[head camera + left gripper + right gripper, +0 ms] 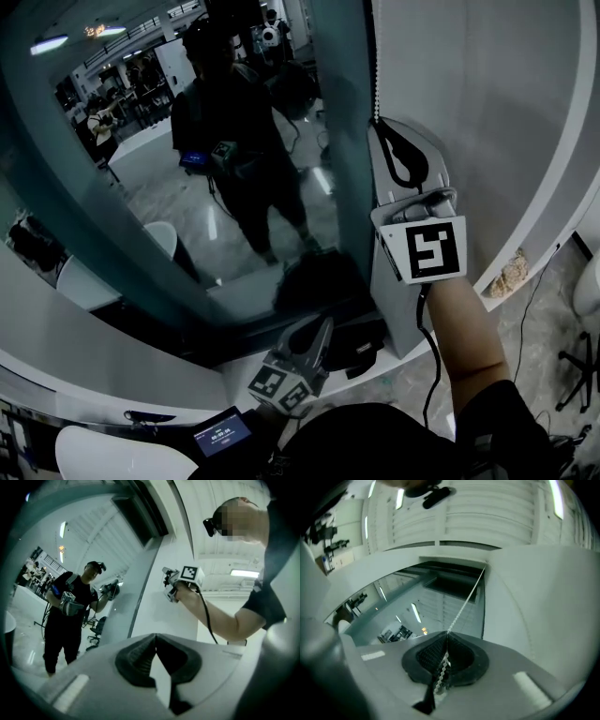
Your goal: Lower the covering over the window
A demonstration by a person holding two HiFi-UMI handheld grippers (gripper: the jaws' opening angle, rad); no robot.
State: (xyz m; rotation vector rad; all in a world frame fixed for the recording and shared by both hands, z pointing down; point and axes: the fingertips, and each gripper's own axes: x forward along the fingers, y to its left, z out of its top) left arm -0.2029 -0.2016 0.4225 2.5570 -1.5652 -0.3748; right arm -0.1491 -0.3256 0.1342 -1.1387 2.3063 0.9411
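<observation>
A white bead chain (pixel 376 56) hangs beside the window glass (pixel 141 216), along the edge of the white wall. My right gripper (pixel 382 128) is raised and shut on the bead chain. In the right gripper view the bead chain (pixel 464 604) runs from between the closed jaws of my right gripper (pixel 446 641) up to a dark housing (pixel 452 571) at the top of the window. My left gripper (pixel 323 325) is held low by the sill, shut and empty. In the left gripper view my left gripper (pixel 153 637) points toward the right gripper (pixel 167 579).
The glass mirrors a person in black holding the grippers. A white curved sill (pixel 112 370) runs below the window. A small lit screen (pixel 223 433) sits at the lower left. A chair base (pixel 579 367) and cables lie on the floor at right.
</observation>
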